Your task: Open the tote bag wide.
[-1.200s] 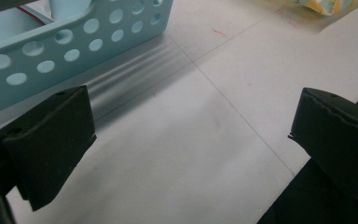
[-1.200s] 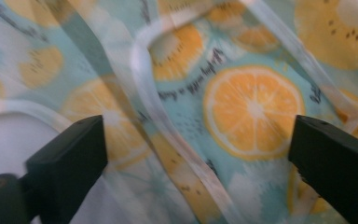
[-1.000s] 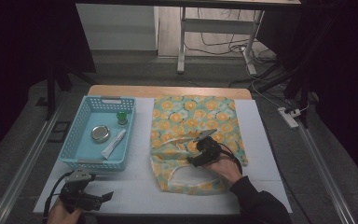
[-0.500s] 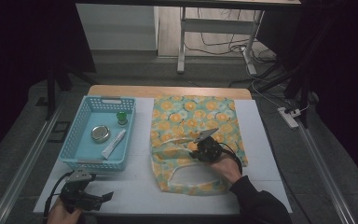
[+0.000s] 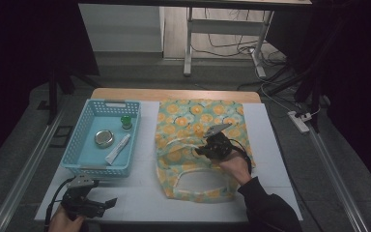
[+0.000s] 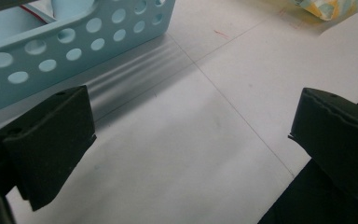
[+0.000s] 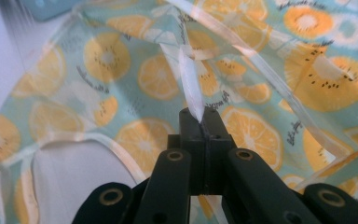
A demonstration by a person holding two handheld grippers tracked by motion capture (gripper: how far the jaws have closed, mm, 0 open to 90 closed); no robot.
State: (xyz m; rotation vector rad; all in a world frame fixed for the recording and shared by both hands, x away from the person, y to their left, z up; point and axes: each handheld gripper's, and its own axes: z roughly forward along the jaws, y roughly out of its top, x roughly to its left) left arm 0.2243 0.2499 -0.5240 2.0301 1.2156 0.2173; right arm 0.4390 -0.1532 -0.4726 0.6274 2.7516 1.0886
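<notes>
Fabric bag (image 5: 200, 140) with an orange-slice and kiwi print on pale teal lies flat on the white tabletop (image 5: 270, 145), just right of the basket. It looks thin and slightly glossy, with pale translucent ribbon-like handles looping near its front edge. The right claw (image 5: 204, 151) has just snapped closed and is clamped on one of those handles (image 7: 189, 84): in the right gripper view the strap rises out of the pinched black jaws as a narrow folded strip, pulling the cloth up into soft creases around it.

Left claw (image 5: 110, 203) sits at the near left corner of the tabletop, its blocky matte black jaws spread wide with nothing but smooth white surface between them.

Beside it is the light blue plastic basket (image 5: 79, 145), rectangular, walls punched with round holes. Inside: a round silvery tin (image 5: 104, 137), a white tube (image 5: 118, 148) lying slantwise, and a small green item (image 5: 125, 121) at the far end.
</notes>
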